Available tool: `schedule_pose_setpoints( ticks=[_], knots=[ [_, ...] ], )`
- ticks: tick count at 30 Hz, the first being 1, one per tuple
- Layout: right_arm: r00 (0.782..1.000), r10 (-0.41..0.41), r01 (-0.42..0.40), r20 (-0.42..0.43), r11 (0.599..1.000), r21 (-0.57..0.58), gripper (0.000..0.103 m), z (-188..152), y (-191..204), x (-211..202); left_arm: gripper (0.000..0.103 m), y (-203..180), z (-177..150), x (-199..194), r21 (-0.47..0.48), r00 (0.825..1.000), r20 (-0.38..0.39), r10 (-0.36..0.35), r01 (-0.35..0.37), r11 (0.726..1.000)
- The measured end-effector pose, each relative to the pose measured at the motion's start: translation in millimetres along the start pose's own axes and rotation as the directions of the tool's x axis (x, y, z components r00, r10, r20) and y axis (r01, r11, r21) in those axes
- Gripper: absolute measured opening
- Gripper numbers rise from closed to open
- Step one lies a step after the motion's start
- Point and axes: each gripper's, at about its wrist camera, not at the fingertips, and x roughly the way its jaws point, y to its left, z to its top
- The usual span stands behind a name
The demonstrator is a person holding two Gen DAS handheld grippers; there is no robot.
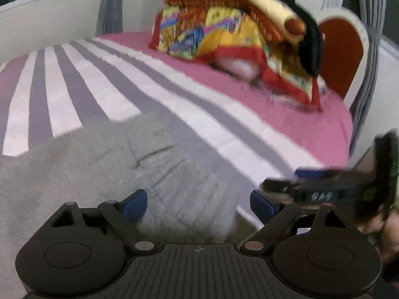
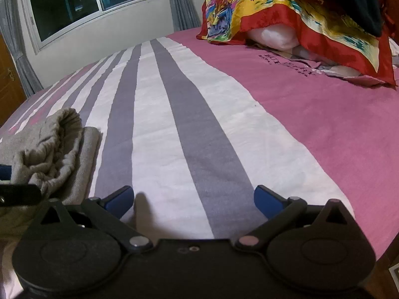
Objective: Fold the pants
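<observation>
The grey pants (image 1: 104, 172) lie on the striped bedspread, filling the lower left of the left wrist view. Their bunched elastic waistband (image 2: 52, 147) shows at the left edge of the right wrist view. My left gripper (image 1: 199, 204) is open, its blue pads wide apart just above the grey cloth. My right gripper (image 2: 194, 199) is open and empty over the bare grey and white stripes, to the right of the pants. It also shows in the left wrist view (image 1: 331, 189), blurred, at the right.
The bed (image 2: 311, 129) has a pink cover with grey and white stripes. A pile of colourful blankets and pillows (image 1: 237, 32) sits at its head by a red headboard (image 1: 341, 54). A window (image 2: 82, 2) and grey curtains stand behind. The bed's right edge (image 2: 374, 236) is near.
</observation>
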Motion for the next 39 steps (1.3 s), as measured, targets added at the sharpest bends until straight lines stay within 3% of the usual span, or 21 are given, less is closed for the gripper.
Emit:
schedule_pose_setpoints(
  ticks=[2, 4, 5, 7, 8, 10, 13, 18, 20, 24, 26, 31, 32, 33, 34, 37, 39],
  knots=[
    [1.000, 0.013, -0.013, 0.001, 1.000, 0.012, 0.103, 0.0, -1.9, -0.8, 0.089, 8.4, -3.3, -29.8, -0.025, 0.996, 0.070, 0.049, -0.047, 0.999],
    [0.999, 0.034, -0.034, 0.003, 0.999, 0.019, 0.101, 1.2, -5.3, -7.5, 0.089, 28.2, -12.6, -68.7, -0.084, 0.982, 0.135, 0.132, -0.121, 0.989],
    [0.999, 0.051, -0.052, 0.016, 0.998, 0.037, 0.096, 1.4, -6.8, -17.4, 0.089, 40.7, -20.8, -88.4, -0.122, 0.970, 0.161, 0.181, -0.162, 0.979],
    [0.992, 0.118, -0.123, 0.050, 0.986, 0.112, 0.078, -4.5, -9.6, -39.8, 0.089, 70.2, -49.0, -131.4, -0.201, 0.940, 0.192, 0.282, -0.243, 0.949],
    [0.984, 0.171, -0.178, 0.058, 0.974, 0.143, 0.074, -7.8, -9.7, -47.9, 0.089, 85.0, -67.1, -152.9, -0.236, 0.924, 0.185, 0.335, -0.289, 0.928],
    [0.964, 0.254, -0.264, 0.083, 0.953, 0.150, 0.054, -13.9, -1.5, -62.9, 0.088, 107.6, -105.8, -185.7, -0.287, 0.905, 0.144, 0.400, -0.348, 0.892],
    [0.940, 0.329, -0.337, 0.089, 0.936, 0.104, 0.047, -16.2, 25.3, -72.5, 0.088, 125.0, -154.4, -215.8, -0.318, 0.894, 0.082, 0.441, -0.396, 0.862],
    [0.911, 0.412, -0.413, 0.022, 0.909, 0.065, 0.050, -11.3, 75.4, -59.7, 0.088, 117.1, -175.7, -206.4, -0.237, 0.909, 0.044, 0.414, -0.393, 0.889],
    [0.907, 0.422, -0.421, -0.009, 0.906, 0.045, 0.061, -10.6, 93.8, -54.3, 0.088, 112.4, -170.0, -183.7, -0.183, 0.905, 0.012, 0.426, -0.417, 0.890],
    [0.908, 0.418, -0.417, -0.034, 0.909, 0.018, 0.060, -6.5, 115.6, -47.6, 0.088, 122.4, -159.8, -162.6, -0.181, 0.895, -0.013, 0.447, -0.441, 0.879],
    [0.915, 0.401, -0.400, -0.049, 0.916, 0.025, 0.058, -3.4, 121.1, -41.6, 0.088, 121.1, -148.9, -146.5, -0.210, 0.905, -0.007, 0.425, -0.417, 0.885],
    [0.926, 0.374, -0.374, -0.043, 0.927, 0.022, 0.056, 7.4, 132.6, -24.9, 0.088, 124.4, -151.8, -147.8, -0.217, 0.919, 0.033, 0.392, -0.376, 0.901],
    [0.931, 0.360, -0.358, -0.057, 0.933, 0.029, 0.054, 9.7, 134.7, -19.2, 0.088, 126.6, -153.8, -145.4, -0.220, 0.921, 0.030, 0.388, -0.372, 0.902],
    [0.939, 0.338, -0.337, -0.067, 0.941, 0.030, 0.039, 11.8, 137.9, -15.1, 0.088, 128.4, -155.4, -142.7, -0.224, 0.921, 0.022, 0.390, -0.375, 0.900],
    [0.945, 0.319, -0.319, -0.077, 0.948, 0.019, 0.018, 15.4, 142.0, -12.3, 0.088, 129.1, -156.7, -140.8, -0.231, 0.920, 0.016, 0.391, -0.377, 0.897],
    [0.938, 0.345, -0.345, -0.010, 0.938, -0.020, 0.015, 27.2, 149.3, -28.1, 0.088, 130.9, -159.2, -138.3, -0.244, 0.920, 0.021, 0.391, -0.375, 0.895],
    [0.913, 0.400, -0.402, 0.086, 0.916, 0.003, 0.015, 35.7, 141.0, -49.9, 0.088, 130.8, -160.6, -138.5, -0.246, 0.920, 0.026, 0.391, -0.373, 0.895]
  ],
)
